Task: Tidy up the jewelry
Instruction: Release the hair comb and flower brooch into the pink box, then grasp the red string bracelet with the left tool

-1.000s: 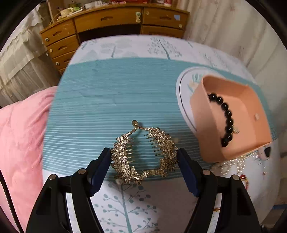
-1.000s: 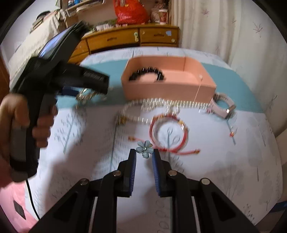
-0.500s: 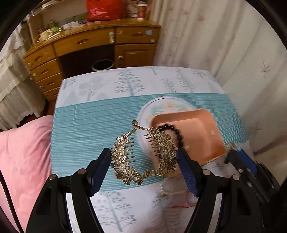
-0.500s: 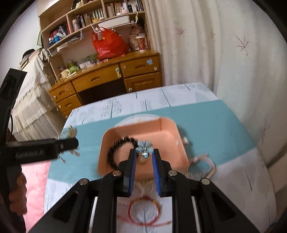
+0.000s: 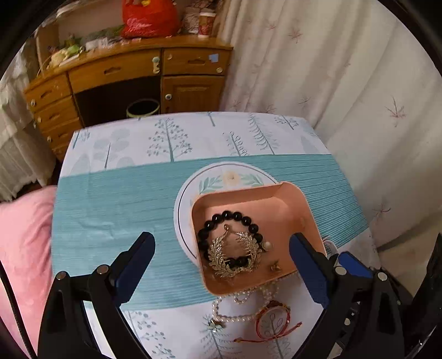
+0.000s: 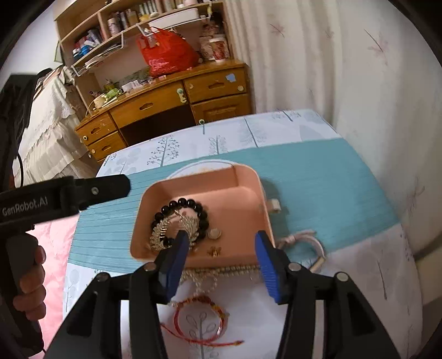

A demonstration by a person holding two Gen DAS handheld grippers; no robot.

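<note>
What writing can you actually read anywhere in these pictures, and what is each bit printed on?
"GenRobot.AI": white letters on the side of the black left gripper, seen from the right wrist view.
Bottles and boxes on the wall shelf: labels too small and blurred to read.
Red plastic bag and patterned paper cup on the wooden desk: any print is unreadable.
No writing shows on the pink tray.

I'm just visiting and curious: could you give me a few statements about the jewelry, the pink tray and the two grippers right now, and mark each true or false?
1. The gold hair comb lies in the pink tray. True.
2. The left gripper is clamped on the comb. False: it is open and empty.
3. The red bracelet is in the tray. False: it lies on the tablecloth outside.
4. The black bead bracelet is in the tray. True.
5. The right gripper is open. True.
</note>
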